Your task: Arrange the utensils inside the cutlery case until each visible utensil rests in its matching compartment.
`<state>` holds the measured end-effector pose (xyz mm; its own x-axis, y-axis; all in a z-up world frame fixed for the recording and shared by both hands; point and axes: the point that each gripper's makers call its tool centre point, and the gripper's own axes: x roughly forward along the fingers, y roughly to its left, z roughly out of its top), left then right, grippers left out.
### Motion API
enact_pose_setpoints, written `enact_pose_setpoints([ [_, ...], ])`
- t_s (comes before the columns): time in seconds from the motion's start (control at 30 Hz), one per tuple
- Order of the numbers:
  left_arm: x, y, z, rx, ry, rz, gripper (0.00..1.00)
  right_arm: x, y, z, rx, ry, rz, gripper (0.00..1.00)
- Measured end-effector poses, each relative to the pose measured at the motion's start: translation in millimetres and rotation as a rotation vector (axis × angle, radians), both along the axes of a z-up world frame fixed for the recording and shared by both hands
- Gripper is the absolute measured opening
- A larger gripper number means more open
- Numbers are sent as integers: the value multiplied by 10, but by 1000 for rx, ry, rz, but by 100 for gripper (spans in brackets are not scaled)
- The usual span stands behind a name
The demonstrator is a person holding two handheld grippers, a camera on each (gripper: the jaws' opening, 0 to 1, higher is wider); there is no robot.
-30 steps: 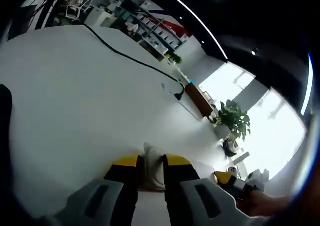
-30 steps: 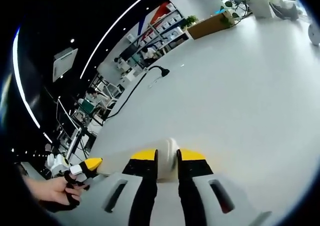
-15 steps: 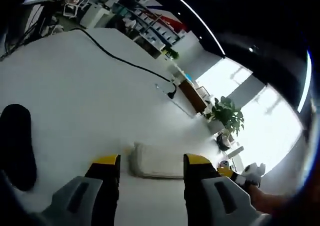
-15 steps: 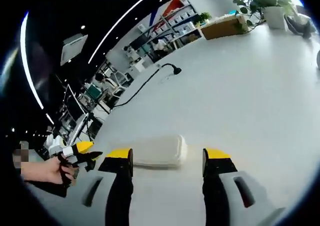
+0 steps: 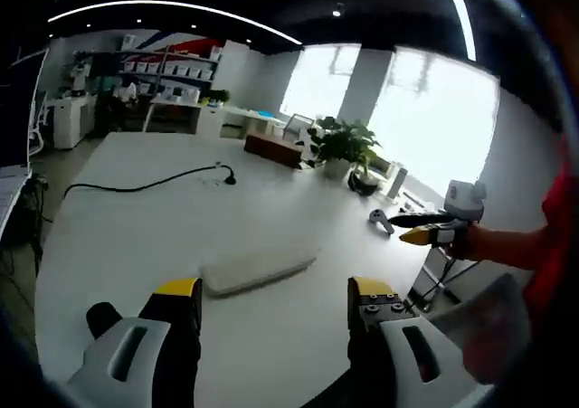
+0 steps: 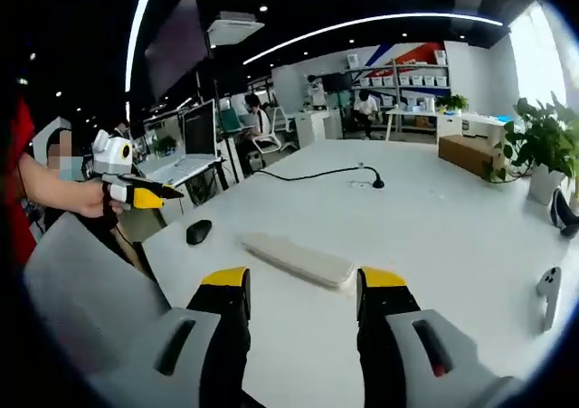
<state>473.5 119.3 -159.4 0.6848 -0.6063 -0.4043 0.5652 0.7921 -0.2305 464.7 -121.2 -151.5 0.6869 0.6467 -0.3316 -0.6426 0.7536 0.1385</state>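
On the white table (image 6: 452, 245) a black cable (image 5: 136, 187) runs off toward the far side, a dark mouse (image 6: 198, 232) sits near the edge, and potted plants (image 5: 342, 146) stand beyond. Nothing blocks the closed white case (image 6: 298, 257), which lies flat just ahead of both grippers. Left gripper (image 5: 271, 301) and right gripper (image 6: 303, 290) both hang above it, jaws spread wide and empty.

Lots of bare white table (image 6: 434, 245) lies around the closed case (image 6: 298, 259); a black mouse (image 6: 198, 232) sits nearby.
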Motion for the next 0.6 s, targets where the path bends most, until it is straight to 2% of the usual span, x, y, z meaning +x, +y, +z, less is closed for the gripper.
enact_pose_setpoints([
  [0.03,-72,47,35,31,-19,11,66,-44,5,72,65,16,-15,47],
  [0.07,-114,76,41,50,-21,18,65,-145,24,145,88,37,10,50],
  [0.1,-201,105,86,60,-18,29,67,-185,0,206,62,7,10,53],
  [0.13,-261,115,144,56,-30,30,69,-215,-9,345,40,-72,11,54],
  [0.23,-522,143,496,38,-109,50,75,-383,-11,515,22,-109,29,58],
  [0.3,-633,232,611,90,-157,66,75,-480,-17,624,23,-155,42,61],
  [0.37,-791,360,689,154,-184,89,75,-582,-19,622,-1,-172,69,65],
  [0.47,-922,497,779,118,-203,143,78,-691,-56,566,7,-179,79,71],
  [0.5,-954,528,790,102,-207,155,82,-739,-66,545,52,-134,64,72],
  [0.53,-982,571,767,97,-192,171,85,-768,-94,529,61,-112,48,72],
  [0.6,-1038,649,733,72,-169,202,91,-846,-101,618,93,-120,32,77],
])
